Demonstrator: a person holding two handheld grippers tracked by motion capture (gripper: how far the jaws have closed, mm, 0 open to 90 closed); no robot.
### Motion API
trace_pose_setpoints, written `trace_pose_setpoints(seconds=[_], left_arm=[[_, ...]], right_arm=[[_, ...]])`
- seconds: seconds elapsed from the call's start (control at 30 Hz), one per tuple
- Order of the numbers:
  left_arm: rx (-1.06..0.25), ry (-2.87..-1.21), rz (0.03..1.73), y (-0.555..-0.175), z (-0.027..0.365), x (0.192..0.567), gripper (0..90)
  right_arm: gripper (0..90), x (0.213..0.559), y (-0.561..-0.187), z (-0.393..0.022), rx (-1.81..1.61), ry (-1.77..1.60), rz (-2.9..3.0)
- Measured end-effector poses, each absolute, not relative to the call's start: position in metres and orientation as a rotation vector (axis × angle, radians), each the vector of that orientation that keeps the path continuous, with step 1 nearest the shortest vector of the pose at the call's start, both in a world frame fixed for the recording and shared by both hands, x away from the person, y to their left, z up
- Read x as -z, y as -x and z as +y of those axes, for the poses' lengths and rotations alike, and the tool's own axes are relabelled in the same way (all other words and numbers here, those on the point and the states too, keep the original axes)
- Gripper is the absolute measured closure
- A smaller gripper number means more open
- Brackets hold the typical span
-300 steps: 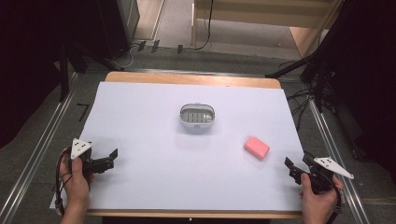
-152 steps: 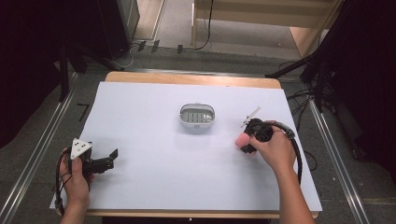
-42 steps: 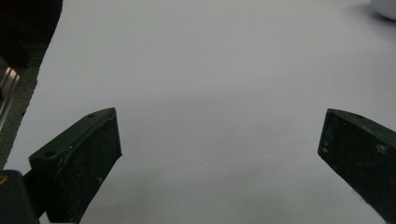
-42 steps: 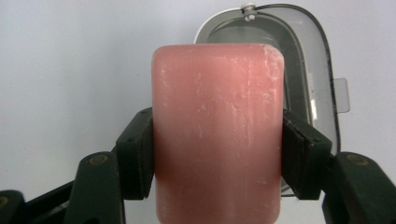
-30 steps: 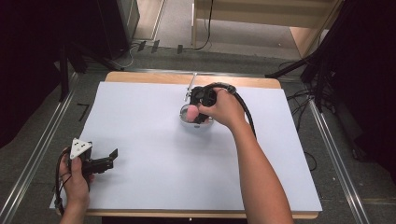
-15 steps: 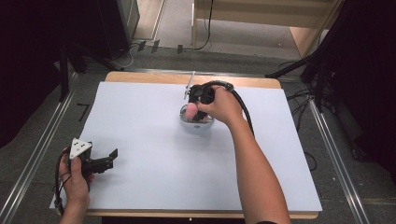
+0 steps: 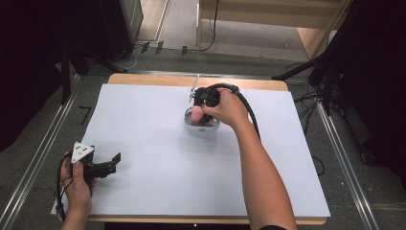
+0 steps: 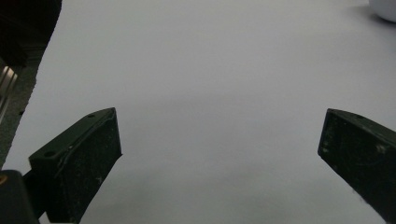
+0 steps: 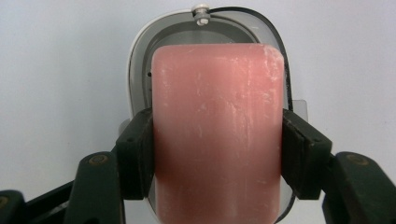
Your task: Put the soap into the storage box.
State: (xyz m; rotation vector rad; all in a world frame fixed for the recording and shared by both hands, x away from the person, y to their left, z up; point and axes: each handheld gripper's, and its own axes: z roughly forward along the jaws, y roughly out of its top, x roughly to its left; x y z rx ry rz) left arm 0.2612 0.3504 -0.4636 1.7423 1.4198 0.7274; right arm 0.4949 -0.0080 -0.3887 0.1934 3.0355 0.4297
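Right gripper (image 9: pixel 217 161) is clamped on the pink soap bar (image 9: pixel 218 135), pads pressing its two long sides, directly above the white soap dish (image 9: pixel 140 74). Left gripper (image 8: pixel 219 154) stands released, well apart from the dish. Judged rigid, light, possibly slick; the broad flat sides give the surest hold, near mid-length. The bar is rectangular with rounded corners, pale pink, its surface scuffed with whitish streaks.

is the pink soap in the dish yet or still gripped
Gripped: the right gripper clamps the pink soap directly over the dish.
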Motion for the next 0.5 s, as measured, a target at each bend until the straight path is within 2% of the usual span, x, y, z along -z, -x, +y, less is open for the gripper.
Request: trace_pose_setpoints(seconds=[0.2,0.5], left_arm=[[-0.726,-1.742,1.418,-0.2613,0.3504,0.4636,0.0],[-0.727,-1.743,1.418,-0.2611,0.3503,0.4636,0.0]], right_arm=[[38.8,0.3896,-0.4936,-0.0076,-0.415,-0.208,3.039],[33.9,0.3823,-0.4907,-0.0096,-0.452,-0.233,3.049]])
